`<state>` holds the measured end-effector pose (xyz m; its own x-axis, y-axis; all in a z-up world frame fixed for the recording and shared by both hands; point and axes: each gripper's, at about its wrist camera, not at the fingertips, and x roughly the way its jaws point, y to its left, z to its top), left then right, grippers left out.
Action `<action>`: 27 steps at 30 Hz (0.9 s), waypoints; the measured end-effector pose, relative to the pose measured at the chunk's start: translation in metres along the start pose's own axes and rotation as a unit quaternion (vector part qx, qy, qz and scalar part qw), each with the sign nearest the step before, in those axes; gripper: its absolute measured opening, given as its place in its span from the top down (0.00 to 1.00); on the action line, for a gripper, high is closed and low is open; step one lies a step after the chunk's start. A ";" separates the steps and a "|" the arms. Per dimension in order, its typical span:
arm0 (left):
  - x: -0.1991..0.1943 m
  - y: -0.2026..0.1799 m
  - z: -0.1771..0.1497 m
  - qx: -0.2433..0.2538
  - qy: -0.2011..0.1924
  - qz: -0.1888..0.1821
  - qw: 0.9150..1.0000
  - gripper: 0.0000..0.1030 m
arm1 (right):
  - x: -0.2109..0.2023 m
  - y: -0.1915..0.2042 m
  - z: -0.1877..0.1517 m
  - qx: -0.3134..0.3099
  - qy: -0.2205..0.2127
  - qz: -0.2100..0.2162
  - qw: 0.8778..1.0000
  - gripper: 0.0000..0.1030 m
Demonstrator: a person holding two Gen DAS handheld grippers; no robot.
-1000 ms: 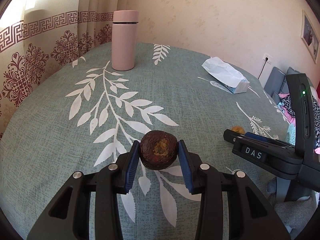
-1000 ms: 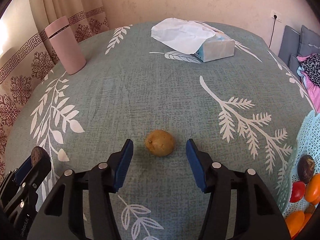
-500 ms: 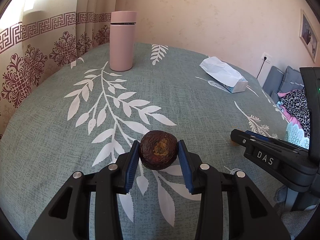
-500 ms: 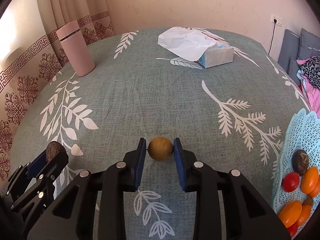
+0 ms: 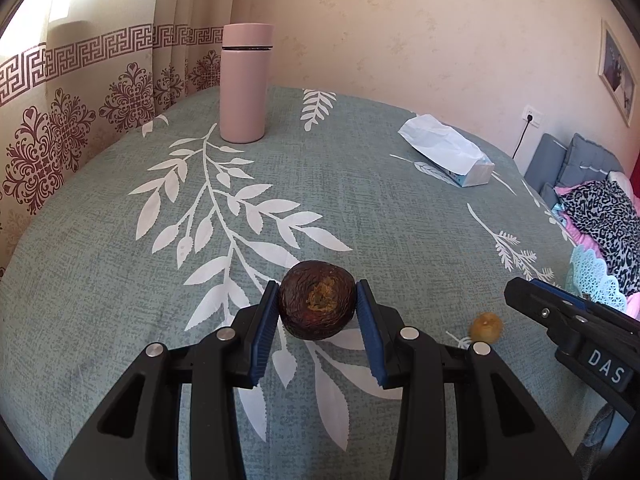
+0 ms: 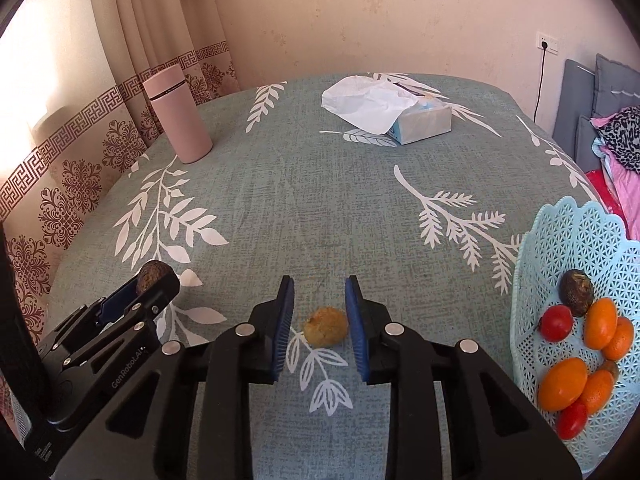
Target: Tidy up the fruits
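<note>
My left gripper [image 5: 317, 304] is shut on a dark brown wrinkled fruit [image 5: 317, 299] and holds it above the tablecloth; the fruit also shows in the right wrist view [image 6: 150, 274]. A small yellow-brown fruit [image 6: 325, 327] lies on the cloth below my right gripper [image 6: 319, 300]. The right jaws stand partly apart and do not touch the fruit, which sits lower and a little nearer than the tips. The same fruit shows in the left wrist view [image 5: 486, 327]. A light blue lattice basket [image 6: 560, 240] at the right holds oranges [image 6: 599, 322], red tomatoes [image 6: 556, 322] and a dark fruit [image 6: 576, 293].
A pink thermos [image 5: 245, 84] stands at the far left of the round table. A tissue box [image 6: 420, 122] with a white sheet lies at the far side. Curtains hang at the left, and a sofa with clothes [image 6: 616, 132] is at the right.
My right gripper closed on the yellow-brown fruit, then rose and parted, and the fruit now lies on the cloth below it. My left gripper kept its fruit and lifted slightly.
</note>
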<state>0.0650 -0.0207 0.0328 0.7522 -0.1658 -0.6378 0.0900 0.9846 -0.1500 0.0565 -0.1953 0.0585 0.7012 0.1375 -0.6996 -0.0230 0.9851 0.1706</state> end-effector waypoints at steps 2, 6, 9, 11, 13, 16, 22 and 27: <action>0.000 0.000 0.000 0.000 0.000 0.000 1.000 0.62 | -0.010 -0.001 -0.002 0.001 -0.008 0.000 1.000 0.74; 0.000 0.000 0.000 0.000 0.000 0.001 1.000 0.62 | -0.026 -0.006 -0.005 0.010 -0.016 0.004 1.000 0.74; -0.001 0.000 0.000 -0.001 -0.001 0.001 1.000 0.62 | -0.028 -0.014 -0.007 0.029 -0.012 0.009 0.999 0.73; -0.002 0.000 0.000 0.000 -0.002 0.001 1.000 0.62 | -0.027 -0.016 -0.011 0.033 -0.005 0.012 0.999 0.70; -0.002 -0.001 0.000 0.001 -0.003 0.002 1.000 0.62 | -0.024 -0.016 -0.018 0.032 0.003 0.013 0.999 0.60; -0.004 -0.001 -0.001 0.003 -0.005 0.001 1.000 0.62 | -0.017 -0.016 -0.030 0.032 0.017 0.008 0.999 0.48; -0.005 -0.002 -0.001 0.005 -0.007 0.000 1.000 0.62 | 0.001 -0.011 -0.048 0.035 0.049 0.008 0.998 0.48; -0.006 -0.003 -0.002 0.005 -0.006 0.000 1.000 0.62 | 0.004 -0.008 -0.059 0.035 0.057 0.006 0.998 0.58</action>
<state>0.0595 -0.0225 0.0354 0.7603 -0.1660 -0.6280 0.0972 0.9850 -0.1428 0.0171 -0.1968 0.0135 0.6150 0.1649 -0.7711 0.0208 0.9741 0.2250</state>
